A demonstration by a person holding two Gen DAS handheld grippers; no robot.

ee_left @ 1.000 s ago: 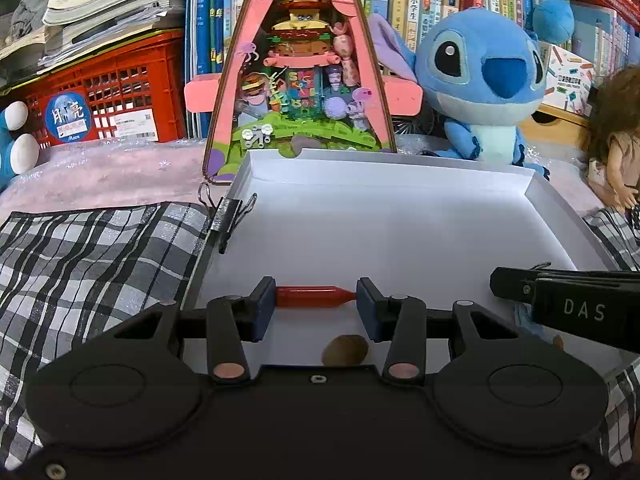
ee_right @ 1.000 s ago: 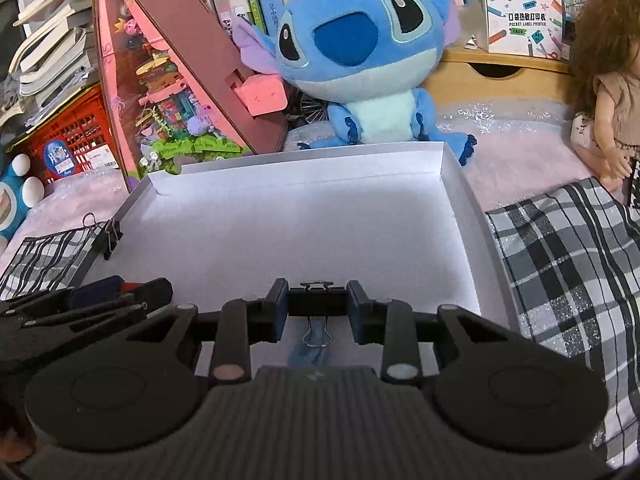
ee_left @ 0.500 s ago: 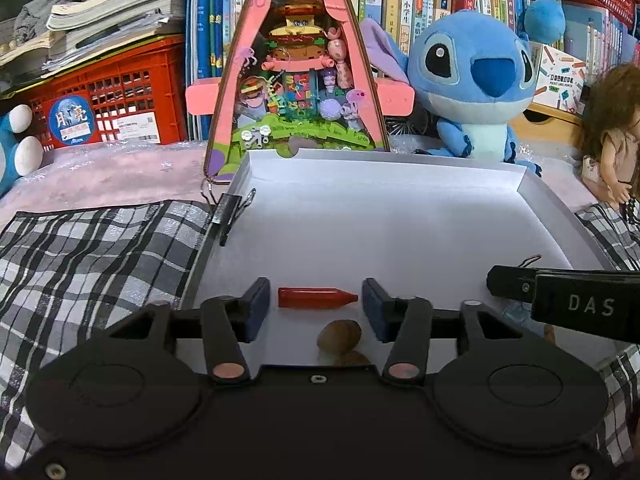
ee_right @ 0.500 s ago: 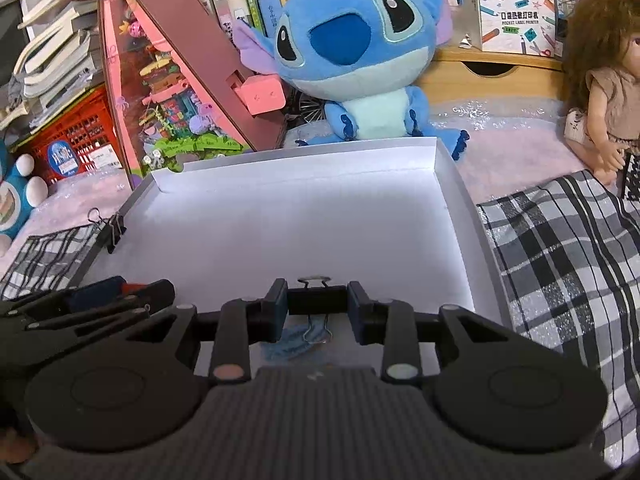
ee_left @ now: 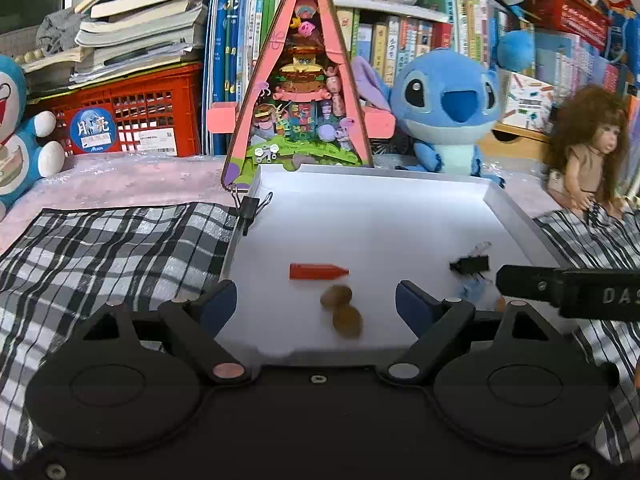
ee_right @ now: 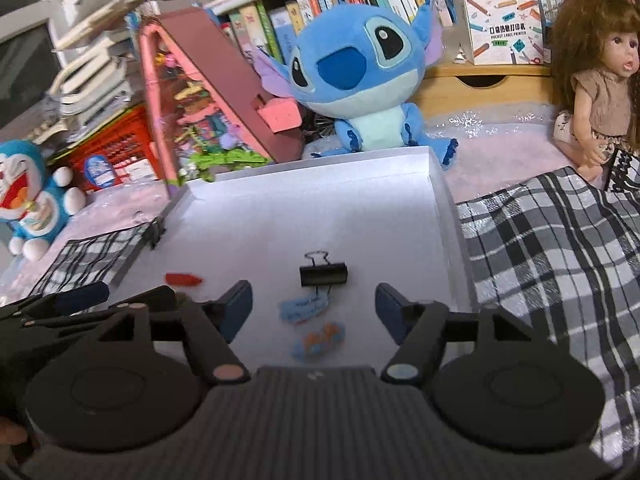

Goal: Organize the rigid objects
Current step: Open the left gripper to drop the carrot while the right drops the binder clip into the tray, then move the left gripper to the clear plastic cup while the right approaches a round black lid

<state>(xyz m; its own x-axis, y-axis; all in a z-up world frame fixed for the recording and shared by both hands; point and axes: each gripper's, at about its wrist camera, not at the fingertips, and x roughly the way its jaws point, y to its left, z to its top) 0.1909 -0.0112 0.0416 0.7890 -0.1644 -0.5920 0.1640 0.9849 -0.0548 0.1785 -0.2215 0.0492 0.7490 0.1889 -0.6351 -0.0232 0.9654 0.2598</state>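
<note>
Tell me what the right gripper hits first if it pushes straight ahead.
Probably the black binder clip, lying in the white tray dead ahead of the open right gripper. Depth is unclear; it may pass above.

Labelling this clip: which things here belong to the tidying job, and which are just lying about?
Job: white tray, red crayon, black binder clip, two brown nuts, blue clips.
Lying about: Stitch plush, doll, red crate, checked cloth.
</note>
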